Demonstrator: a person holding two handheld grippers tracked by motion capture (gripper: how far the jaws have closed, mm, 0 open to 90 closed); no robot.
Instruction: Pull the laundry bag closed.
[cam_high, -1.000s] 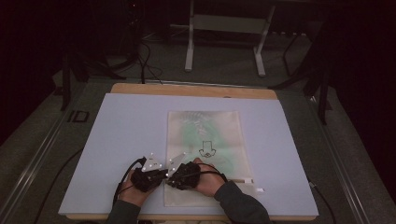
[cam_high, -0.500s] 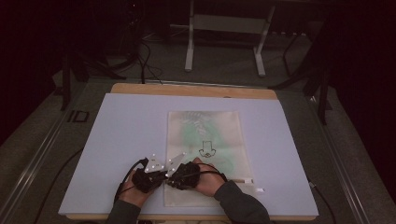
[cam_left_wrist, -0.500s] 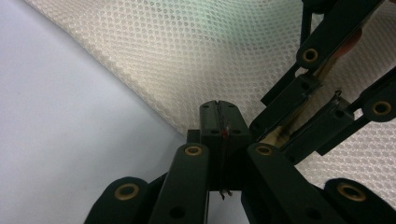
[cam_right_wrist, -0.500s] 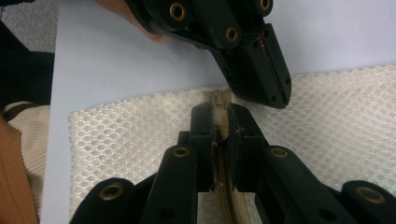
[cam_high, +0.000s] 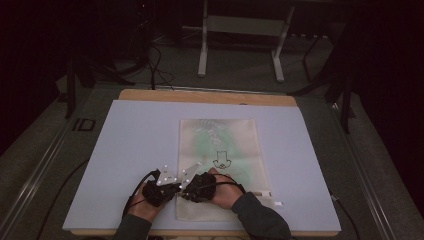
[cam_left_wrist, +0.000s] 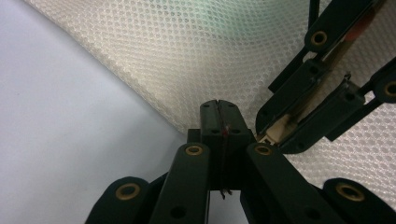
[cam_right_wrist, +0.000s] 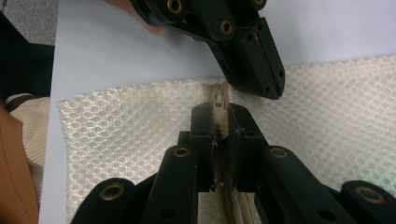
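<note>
Black jaws of the right tool (cam_right_wrist: 218, 125) are pressing together on the cream zipper pull (cam_right_wrist: 218, 103) of a mesh bag (cam_right_wrist: 140, 126), low in the middle of the right gripper view, with the zipper tape running down between the jaws toward the bottom edge. Just above it, entering from the upper middle of that frame, the left tool (cam_right_wrist: 261, 70) is sitting with its jaws closed flat on the bag's edge where the mesh meets the counter (cam_right_wrist: 116, 51).

Seen from the left gripper view, the left tool (cam_left_wrist: 218, 122) is clamping fully shut on the very rim of the mesh bag (cam_left_wrist: 187, 60), the fabric lifting away toward the upper frame; the right tool (cam_left_wrist: 308, 116) is coming in from the upper right with the pull pinched in it.

Only the high view is giving the whole layout: both hands are meeting at the lower middle of the frame, left tool (cam_high: 167, 187) and right tool (cam_high: 192, 186) almost touching, at the near left corner of the bag (cam_high: 220, 150), which is lying flat on the pale counter (cam_high: 125, 145). Bare counter is stretching wide to the left and right of the bag and beyond it toward the wooden far edge.
</note>
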